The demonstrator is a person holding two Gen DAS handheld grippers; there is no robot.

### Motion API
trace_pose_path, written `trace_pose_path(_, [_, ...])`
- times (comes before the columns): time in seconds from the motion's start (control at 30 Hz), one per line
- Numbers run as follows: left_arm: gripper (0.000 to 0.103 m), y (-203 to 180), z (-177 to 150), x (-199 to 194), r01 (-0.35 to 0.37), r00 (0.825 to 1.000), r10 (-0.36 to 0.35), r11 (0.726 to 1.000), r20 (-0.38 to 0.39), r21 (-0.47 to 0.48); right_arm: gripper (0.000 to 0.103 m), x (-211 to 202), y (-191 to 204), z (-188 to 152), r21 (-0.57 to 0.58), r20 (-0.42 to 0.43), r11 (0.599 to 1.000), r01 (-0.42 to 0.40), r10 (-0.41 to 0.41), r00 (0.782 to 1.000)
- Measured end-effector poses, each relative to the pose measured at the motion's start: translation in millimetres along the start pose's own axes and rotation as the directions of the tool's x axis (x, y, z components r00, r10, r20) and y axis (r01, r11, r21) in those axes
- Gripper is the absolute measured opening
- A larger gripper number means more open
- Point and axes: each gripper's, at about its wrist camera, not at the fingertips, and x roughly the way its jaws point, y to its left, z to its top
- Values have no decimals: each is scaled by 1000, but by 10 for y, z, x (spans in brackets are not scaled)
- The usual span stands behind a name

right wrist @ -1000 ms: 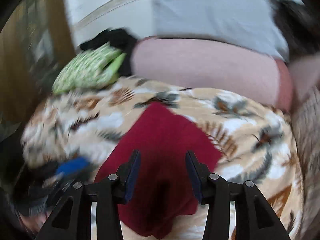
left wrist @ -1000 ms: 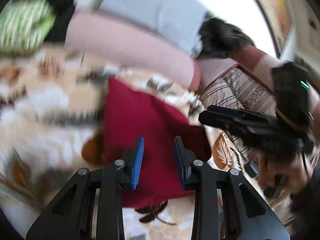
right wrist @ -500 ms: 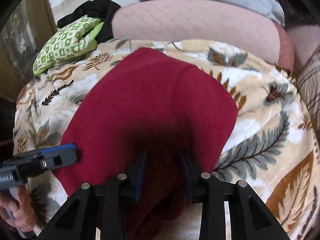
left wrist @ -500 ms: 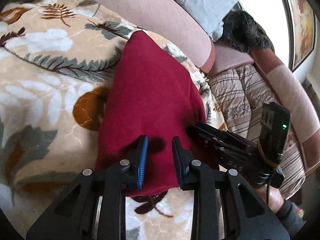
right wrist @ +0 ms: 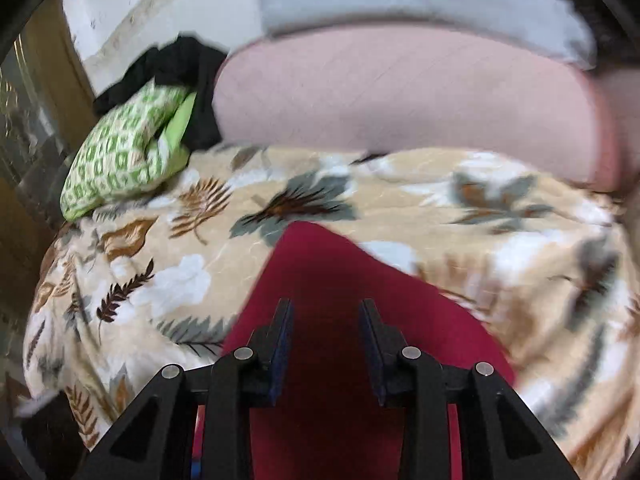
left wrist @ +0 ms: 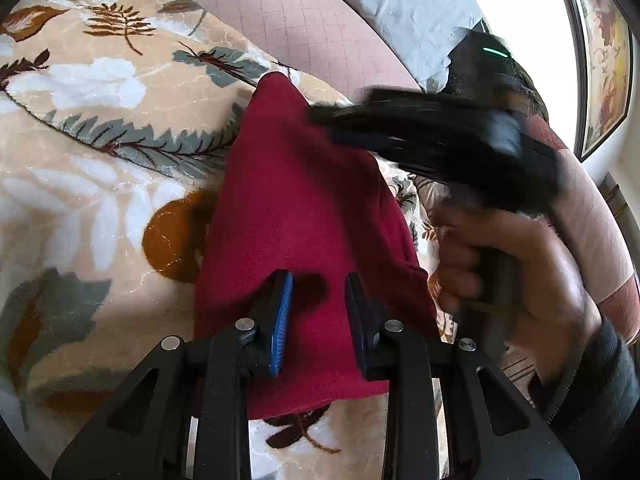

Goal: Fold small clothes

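A dark red cloth (left wrist: 304,208) lies folded flat on the leaf-patterned blanket (left wrist: 92,128); it also shows in the right wrist view (right wrist: 332,284). My left gripper (left wrist: 318,308) is open and empty, low over the cloth's near end. My right gripper (right wrist: 326,340) is open and empty, above the cloth's near part. In the left wrist view the right gripper's body (left wrist: 432,136) is blurred, held in a hand over the cloth's right side.
A pink sofa back (right wrist: 400,92) runs behind the blanket. A green patterned pillow (right wrist: 128,152) and a black garment (right wrist: 180,60) lie at the back left. A grey cloth (left wrist: 424,12) hangs on the sofa back. A striped cover lies to the right.
My right gripper has lifted up and back off the red cloth, its jaws spread wider. My left gripper has stayed open over the cloth's near end.
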Motion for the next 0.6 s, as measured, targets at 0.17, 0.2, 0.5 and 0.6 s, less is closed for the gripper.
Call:
trace_pose_path(0.17, [26, 15, 16, 16, 4, 1000, -4, 1000, -11, -14, 35, 521, -118, -211, -37, -38, 999, 30, -32, 999])
trace_pose_path(0.2, [26, 20, 26, 15, 10, 1000, -11, 1000, -16, -20, 35, 500, -165, -259, -10, -6, 1000, 6, -6, 1000])
trace_pose_path(0.5, [64, 194, 349, -261, 19, 998, -14, 997, 62, -74, 61, -666, -129, -738, 20, 158, 998, 59, -62, 986])
trace_pose_path(0.6, [68, 377, 436, -201, 12, 999, -6, 990, 41, -140, 89, -936, -300, -1161, 118, 205, 990, 71, -94, 974])
